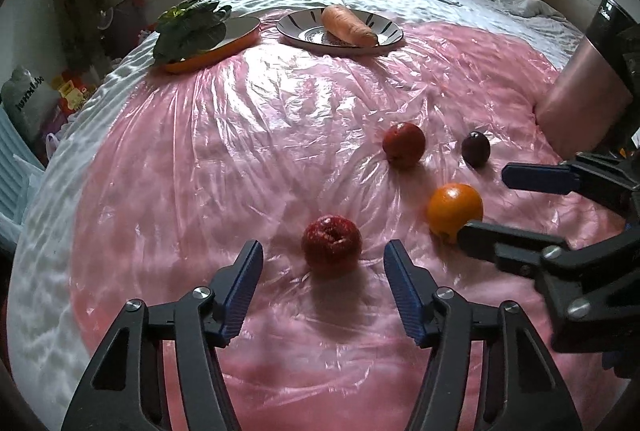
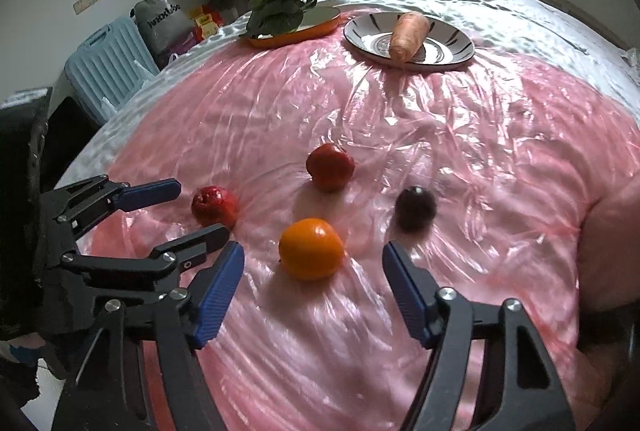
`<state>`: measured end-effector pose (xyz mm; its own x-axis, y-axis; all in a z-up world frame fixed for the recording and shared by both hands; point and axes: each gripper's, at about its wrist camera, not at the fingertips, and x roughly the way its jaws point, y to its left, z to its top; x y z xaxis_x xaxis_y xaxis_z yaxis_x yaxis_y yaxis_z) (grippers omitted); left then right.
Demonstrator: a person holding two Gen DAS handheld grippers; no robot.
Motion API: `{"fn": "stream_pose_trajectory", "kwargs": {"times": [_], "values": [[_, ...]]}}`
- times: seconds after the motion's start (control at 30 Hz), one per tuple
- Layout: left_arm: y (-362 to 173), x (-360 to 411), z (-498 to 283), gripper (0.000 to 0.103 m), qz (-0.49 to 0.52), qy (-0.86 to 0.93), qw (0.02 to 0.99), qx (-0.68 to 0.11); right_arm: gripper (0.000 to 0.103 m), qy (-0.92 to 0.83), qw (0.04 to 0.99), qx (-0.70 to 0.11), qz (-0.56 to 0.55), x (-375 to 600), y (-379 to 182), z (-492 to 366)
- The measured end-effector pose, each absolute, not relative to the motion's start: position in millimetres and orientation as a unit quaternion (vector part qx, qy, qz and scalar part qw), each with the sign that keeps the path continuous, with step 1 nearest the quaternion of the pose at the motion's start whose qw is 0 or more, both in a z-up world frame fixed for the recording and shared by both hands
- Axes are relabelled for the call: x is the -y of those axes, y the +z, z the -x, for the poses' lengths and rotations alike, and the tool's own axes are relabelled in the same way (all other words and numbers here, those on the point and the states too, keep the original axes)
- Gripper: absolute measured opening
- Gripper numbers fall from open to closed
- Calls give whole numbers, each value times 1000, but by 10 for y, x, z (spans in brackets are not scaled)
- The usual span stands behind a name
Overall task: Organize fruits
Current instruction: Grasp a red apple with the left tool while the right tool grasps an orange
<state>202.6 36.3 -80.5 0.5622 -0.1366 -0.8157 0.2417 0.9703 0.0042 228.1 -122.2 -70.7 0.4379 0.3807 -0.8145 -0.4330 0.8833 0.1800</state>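
A: Nearest first. The left gripper [image 1: 323, 263] has its jaws apart with nothing between the pads. The dimpled red apple [image 1: 332, 245] lies on the pink plastic sheet [image 1: 240, 135] just beyond the fingertips, squarely on the line between them and touching neither.

B: And the right gripper [image 2: 313, 265]?

A: Apart as well and empty. The orange [image 2: 311, 248] sits just ahead of its tips, a little left of the midline (round, so no long axis to line up on). From the left wrist view one right finger looks to brush the orange, though that may only be overlap.

B: So each hand has its own fruit?

A: That is the likely reading. The left is nearer the apple, the right nearer the orange. Further out lie a second red fruit [image 1: 404, 144] and a dark plum [image 2: 415, 209], apart from both tools, the plum on the right gripper's side.

B: Where would they go?

A: Probably the far plates: the striped plate [image 1: 384, 31] holds a carrot [image 1: 350, 25], the orange-rimmed dish [image 1: 224, 43] leafy greens [image 1: 188, 29]. Which one takes fruit cannot be told.
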Motion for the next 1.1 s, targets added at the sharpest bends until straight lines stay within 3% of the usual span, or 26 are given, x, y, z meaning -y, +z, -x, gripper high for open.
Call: {"fn": "stream_pose_trajectory", "kwargs": {"times": [0.17,0.27,0.43,0.6,0.7,1.1], "values": [[-886,-370,-2091,52,-57,-110,878,-462,102,246,840,-482,34,1160,-802,-2378],[-926,-371,-2114,48,-60,-112,876,-465,95,248,837,-486,40,1114,-849,-2429],[-957,-359,-2146,44,-65,-117,875,-466,64,252,831,-495,45,1071,-932,-2473],[-982,-365,-2180,37,-64,-123,873,-468,49,258,826,-500,40,1058,-962,-2504],[-977,-377,-2182,30,-58,-130,872,-468,48,260,824,-502,37,1065,-975,-2504],[-903,-573,-2157,30,-9,-139,875,-464,48,268,825,-498,-8,1212,-889,-2480]]}}
